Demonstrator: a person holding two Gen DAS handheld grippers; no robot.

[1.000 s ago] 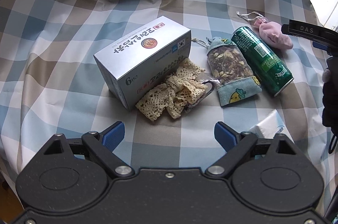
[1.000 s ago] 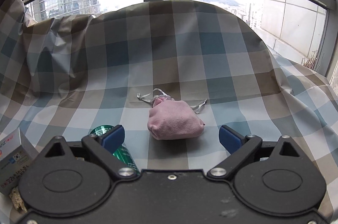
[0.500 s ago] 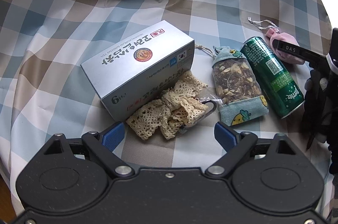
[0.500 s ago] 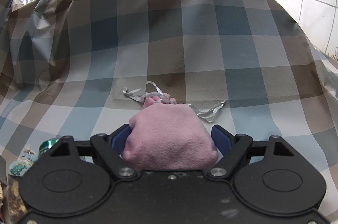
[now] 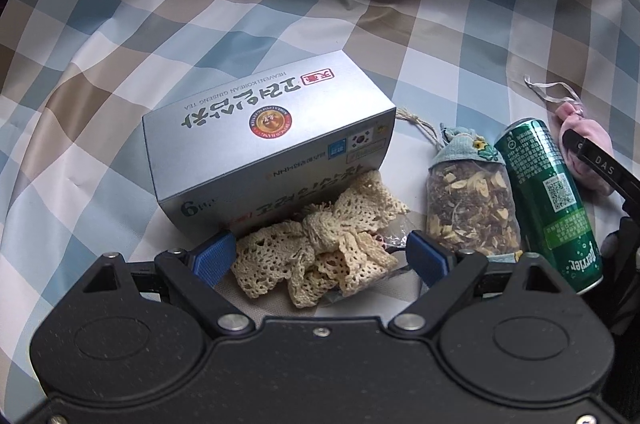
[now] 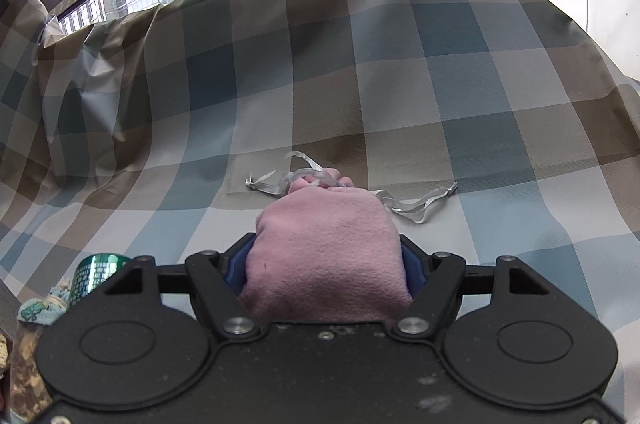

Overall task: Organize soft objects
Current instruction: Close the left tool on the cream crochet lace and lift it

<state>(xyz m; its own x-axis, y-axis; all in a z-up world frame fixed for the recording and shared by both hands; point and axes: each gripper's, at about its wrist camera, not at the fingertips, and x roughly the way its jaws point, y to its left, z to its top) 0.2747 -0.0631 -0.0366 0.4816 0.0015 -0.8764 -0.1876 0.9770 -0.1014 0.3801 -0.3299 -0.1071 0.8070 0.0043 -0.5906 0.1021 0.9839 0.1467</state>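
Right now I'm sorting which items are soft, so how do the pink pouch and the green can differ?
The pink pouch is fuzzy fabric that bulges as the right gripper closes on it; the green can is smooth printed metal, untouched. The pouch is a rounded lump with a ribbon drawstring; the can is a long straight cylinder lying on its side. Both rest on the checked cloth, near each other.

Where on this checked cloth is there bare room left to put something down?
Free: the broad stretch of checked cloth beyond and left of the ginseng tea box, and the cloth past the pink pouch toward the window. Crowded: the row of tea box, lace bow, herb sachet, green Perrier can.
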